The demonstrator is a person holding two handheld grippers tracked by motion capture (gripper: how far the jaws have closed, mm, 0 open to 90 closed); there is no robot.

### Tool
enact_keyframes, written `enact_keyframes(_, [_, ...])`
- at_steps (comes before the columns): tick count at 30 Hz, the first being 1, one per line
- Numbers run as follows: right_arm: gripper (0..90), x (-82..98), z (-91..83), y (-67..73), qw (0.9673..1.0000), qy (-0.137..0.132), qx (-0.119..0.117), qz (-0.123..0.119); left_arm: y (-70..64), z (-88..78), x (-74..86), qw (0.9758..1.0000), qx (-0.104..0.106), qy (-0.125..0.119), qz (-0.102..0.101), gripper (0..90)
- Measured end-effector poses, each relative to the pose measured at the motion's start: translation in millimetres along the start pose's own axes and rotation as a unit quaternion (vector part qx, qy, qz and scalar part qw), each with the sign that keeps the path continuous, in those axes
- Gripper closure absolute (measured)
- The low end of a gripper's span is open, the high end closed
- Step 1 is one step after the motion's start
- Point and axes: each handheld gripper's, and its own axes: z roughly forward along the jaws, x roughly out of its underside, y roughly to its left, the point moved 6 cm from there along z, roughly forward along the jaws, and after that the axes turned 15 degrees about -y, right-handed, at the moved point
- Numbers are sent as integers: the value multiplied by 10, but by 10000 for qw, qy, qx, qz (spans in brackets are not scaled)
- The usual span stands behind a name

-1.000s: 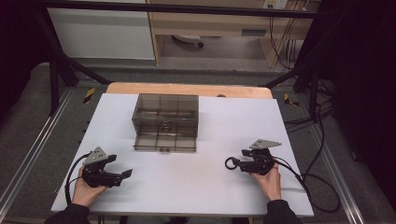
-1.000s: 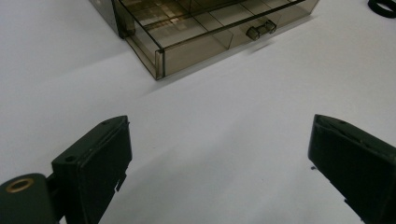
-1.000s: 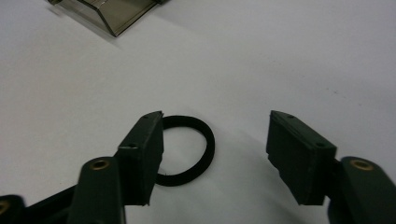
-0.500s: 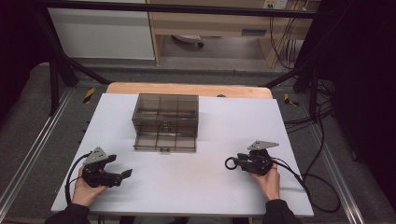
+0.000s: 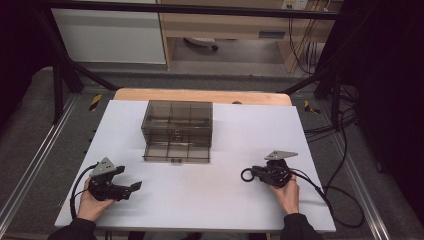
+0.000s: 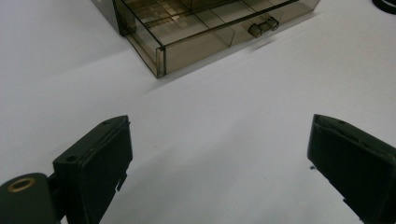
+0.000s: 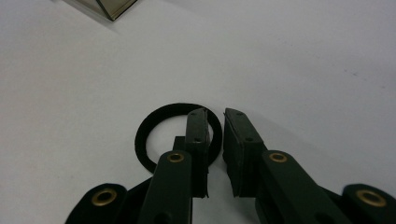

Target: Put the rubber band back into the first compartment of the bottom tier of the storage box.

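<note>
A smoky see-through drawer box (image 5: 177, 125) stands at the middle back of the white table (image 5: 215, 200), its bottom drawer (image 5: 175, 152) pulled out toward me. In the left gripper view the box (image 6: 210, 32) lies ahead of my left gripper (image 6: 219, 154), whose jaws stand wide apart with bare table between them. That left gripper (image 5: 131, 179) rests at the front left, held by a hand. At the front right, my right gripper (image 5: 254, 175) is shut on the rim of a black ring (image 5: 246, 175). In the right gripper view, one jaw sits inside the ring (image 7: 149, 135) and the other outside, at the right gripper (image 7: 215, 116).
Wooden board edge (image 5: 200, 95) runs behind the white sheet. Cables (image 5: 335, 195) trail off the right side of the table. Metal frame rails (image 5: 30, 165) flank the table on both sides. Wide bare surface lies between the two grippers.
</note>
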Motion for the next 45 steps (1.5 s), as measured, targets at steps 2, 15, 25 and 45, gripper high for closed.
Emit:
enact_keyframes(2, [810, 1, 2, -4, 10000, 6, 13, 9, 1, 1, 1, 10000, -2, 3, -2, 62])
enact_keyframes(15, [841, 4, 5, -3, 9999, 34, 52, 119, 0, 6, 5, 10000, -2, 12, 9, 63])
enact_keyframes(25, [860, 2, -7, -2, 9998, 67, 53, 161, -3, 7, 6, 10000, 3, 9, 5, 63])
enact_keyframes(45, [867, -38, -56, 7, 9998, -56, 8, 167, -1, 9, 11, 10000, -5, 30, 14, 65])
